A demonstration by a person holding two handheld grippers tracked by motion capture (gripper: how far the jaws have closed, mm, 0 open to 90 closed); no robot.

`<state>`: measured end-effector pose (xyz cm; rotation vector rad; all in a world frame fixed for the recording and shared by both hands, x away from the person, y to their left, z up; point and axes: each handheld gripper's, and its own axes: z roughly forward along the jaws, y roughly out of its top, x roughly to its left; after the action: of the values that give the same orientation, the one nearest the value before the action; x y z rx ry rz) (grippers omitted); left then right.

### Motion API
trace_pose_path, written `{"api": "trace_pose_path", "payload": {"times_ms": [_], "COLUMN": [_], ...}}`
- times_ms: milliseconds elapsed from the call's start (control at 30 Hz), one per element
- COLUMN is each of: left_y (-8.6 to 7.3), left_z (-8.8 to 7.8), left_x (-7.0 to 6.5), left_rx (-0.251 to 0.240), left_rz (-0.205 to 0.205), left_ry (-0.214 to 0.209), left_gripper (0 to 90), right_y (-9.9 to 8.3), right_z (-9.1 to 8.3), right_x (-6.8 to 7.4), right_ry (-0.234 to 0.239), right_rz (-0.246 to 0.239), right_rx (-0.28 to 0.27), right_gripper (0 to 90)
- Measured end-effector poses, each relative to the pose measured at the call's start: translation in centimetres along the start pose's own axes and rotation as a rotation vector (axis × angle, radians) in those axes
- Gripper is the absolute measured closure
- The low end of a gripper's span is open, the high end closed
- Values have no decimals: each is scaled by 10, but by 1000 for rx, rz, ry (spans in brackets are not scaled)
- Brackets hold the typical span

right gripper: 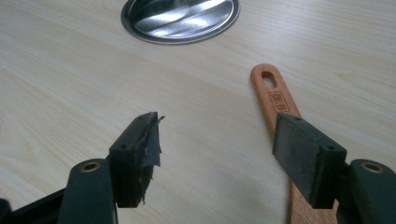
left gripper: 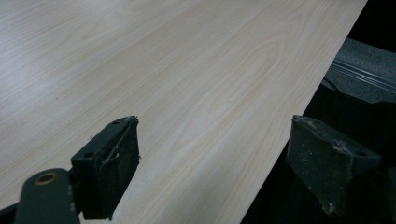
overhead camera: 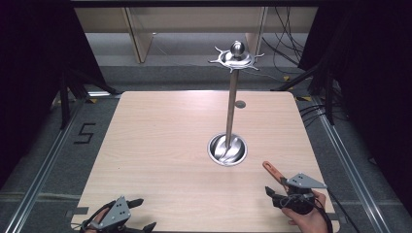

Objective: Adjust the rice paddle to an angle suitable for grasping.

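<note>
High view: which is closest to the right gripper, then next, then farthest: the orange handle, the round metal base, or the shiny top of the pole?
From the right gripper:
1. Orange handle, lying on the table just ahead of its jaws.
2. Round metal base, mid-table, ahead and to the left.
3. Shiny top of the pole, highest and farthest back.

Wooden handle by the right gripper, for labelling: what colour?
Orange-brown handle, clearest in the right gripper view.
</note>
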<state>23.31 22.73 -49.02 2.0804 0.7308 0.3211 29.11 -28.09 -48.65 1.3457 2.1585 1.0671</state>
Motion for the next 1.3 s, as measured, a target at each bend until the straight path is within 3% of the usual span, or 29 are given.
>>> {"api": "trace_pose_path", "payload": {"times_ms": [100,267,300,333,367,400,567,600,667,700,733,767,833,1000,1100,1133,1200,1233,1300], "left_y": [0,0,0,0,0,0,0,0,0,-1,0,0,0,0,0,0,0,0,0], "left_z": [0,0,0,1,1,0,0,0,0,2,1,1,1,0,0,0,1,2,2], "left_x": [1,1,1,0,0,2,2,2,2,0,1,1,0,2,2,2,0,-1,-1], "left_rx": [6,6,6,-8,-10,8,8,8,8,-14,-4,-8,-6,8,11,7,-11,-18,-18], "left_rz": [14,12,14,-5,-6,13,13,12,12,-6,6,1,-4,20,15,13,-8,-17,-16], "left_ry": [5,5,5,-2,1,5,5,4,4,2,5,5,-1,-1,2,4,-3,-6,-6], "left_gripper": [163,163,163,163,163,163,163,163,163,163,163,163,163,163,163,163,163,163,163], "right_y": [0,1,1,1,2,2,3,3,2,2,2,2,2,2,2,2,1,1,2], "right_z": [1,0,0,-1,-1,-1,0,0,1,1,1,1,1,3,3,4,2,3,4], "right_x": [-4,-7,-4,-5,-8,-9,-10,-11,-11,-8,-8,-12,-12,-11,-10,-11,-6,-6,-11], "right_ry": [-5,17,13,1,4,2,3,-3,7,4,2,6,-3,8,1,20,-1,-1,2], "right_rz": [-29,-16,13,15,-14,-14,1,-18,-5,26,25,-12,-24,-16,-21,-32,25,19,-37], "right_rx": [-12,0,0,-1,-19,-18,-9,-7,-5,2,5,3,-4,5,8,12,39,38,18], "right_gripper": [329,328,328,328,328,328,329,329,329,329,329,329,329,329,329,329,329,329,329]}}
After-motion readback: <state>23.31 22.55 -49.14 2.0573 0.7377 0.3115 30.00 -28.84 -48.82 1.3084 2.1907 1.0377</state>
